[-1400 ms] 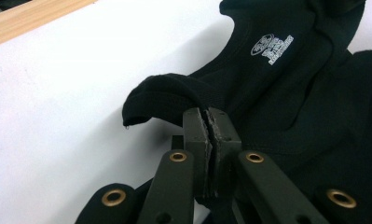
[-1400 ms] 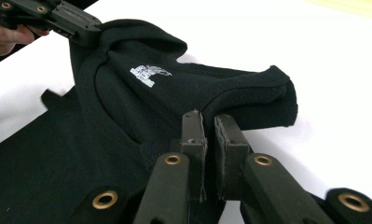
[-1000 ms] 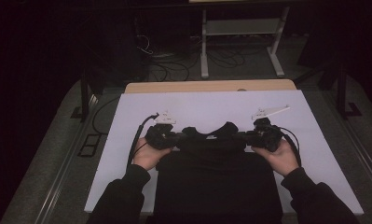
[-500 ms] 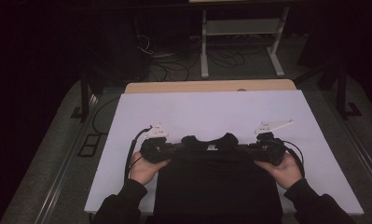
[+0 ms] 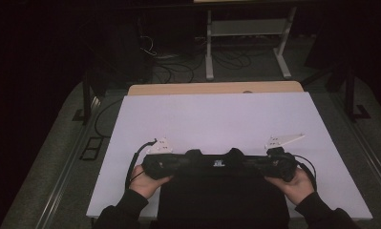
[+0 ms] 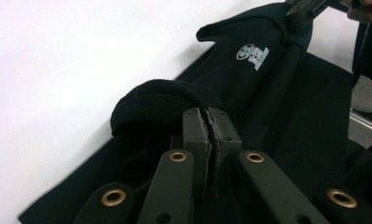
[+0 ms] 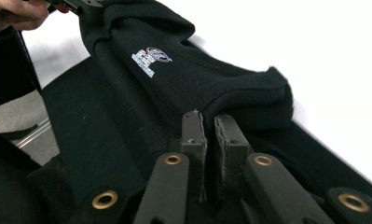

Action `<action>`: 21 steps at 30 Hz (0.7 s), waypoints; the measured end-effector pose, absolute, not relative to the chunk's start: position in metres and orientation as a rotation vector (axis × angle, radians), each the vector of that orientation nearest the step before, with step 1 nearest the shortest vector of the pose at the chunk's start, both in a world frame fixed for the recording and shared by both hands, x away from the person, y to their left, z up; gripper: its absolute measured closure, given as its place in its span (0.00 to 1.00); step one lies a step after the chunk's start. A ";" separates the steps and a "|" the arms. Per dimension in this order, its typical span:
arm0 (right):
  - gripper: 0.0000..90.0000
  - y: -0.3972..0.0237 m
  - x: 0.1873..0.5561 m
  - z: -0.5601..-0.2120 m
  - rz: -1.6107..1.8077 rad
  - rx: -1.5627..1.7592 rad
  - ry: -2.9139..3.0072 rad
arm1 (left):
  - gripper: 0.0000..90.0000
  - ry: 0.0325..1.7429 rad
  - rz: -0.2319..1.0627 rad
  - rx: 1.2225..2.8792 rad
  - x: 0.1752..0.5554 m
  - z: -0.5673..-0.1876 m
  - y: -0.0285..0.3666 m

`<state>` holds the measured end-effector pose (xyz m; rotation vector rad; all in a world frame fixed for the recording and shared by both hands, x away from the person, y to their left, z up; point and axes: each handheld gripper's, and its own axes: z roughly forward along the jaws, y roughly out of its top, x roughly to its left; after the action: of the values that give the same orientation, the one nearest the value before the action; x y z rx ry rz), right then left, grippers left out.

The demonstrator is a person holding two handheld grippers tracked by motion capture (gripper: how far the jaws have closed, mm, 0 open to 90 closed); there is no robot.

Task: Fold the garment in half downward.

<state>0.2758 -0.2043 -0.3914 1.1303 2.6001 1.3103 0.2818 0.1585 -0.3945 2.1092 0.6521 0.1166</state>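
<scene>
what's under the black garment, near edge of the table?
The black garment lies on the white table cover, which shows bare beyond it and at both sides. The left gripper and right gripper pinch its far edge. Whatever the cloth itself covers cannot be seen.

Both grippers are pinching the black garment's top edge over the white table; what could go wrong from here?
The left gripper and right gripper each pinch only a thin bit of the black garment's edge, so one side could slip out. The garment reaches the near edge of the white table, so it might slide off towards the person.
</scene>
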 end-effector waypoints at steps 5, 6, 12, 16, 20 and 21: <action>0.91 -0.203 0.268 -0.396 1.287 1.133 2.638 | 0.96 0.652 0.099 2.122 0.273 -0.397 0.162; 0.91 -0.203 0.267 -0.398 1.278 1.128 2.646 | 0.96 0.652 0.093 2.123 0.271 -0.397 0.162; 0.91 -0.200 0.260 -0.405 1.258 1.131 2.689 | 0.96 0.661 0.071 2.158 0.265 -0.405 0.160; 0.91 -0.197 0.258 -0.410 1.224 1.127 2.718 | 0.96 0.645 0.057 2.193 0.261 -0.408 0.160; 0.91 -0.197 0.254 -0.413 1.206 1.139 2.741 | 0.95 0.641 0.036 2.209 0.255 -0.410 0.160; 0.91 -0.197 0.253 -0.414 1.205 1.139 2.747 | 0.95 0.642 0.030 2.210 0.254 -0.411 0.160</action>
<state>0.2534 -0.1971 -0.4136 1.1390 2.7466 1.2052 0.2537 0.1598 -0.4105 2.2102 0.6418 0.0304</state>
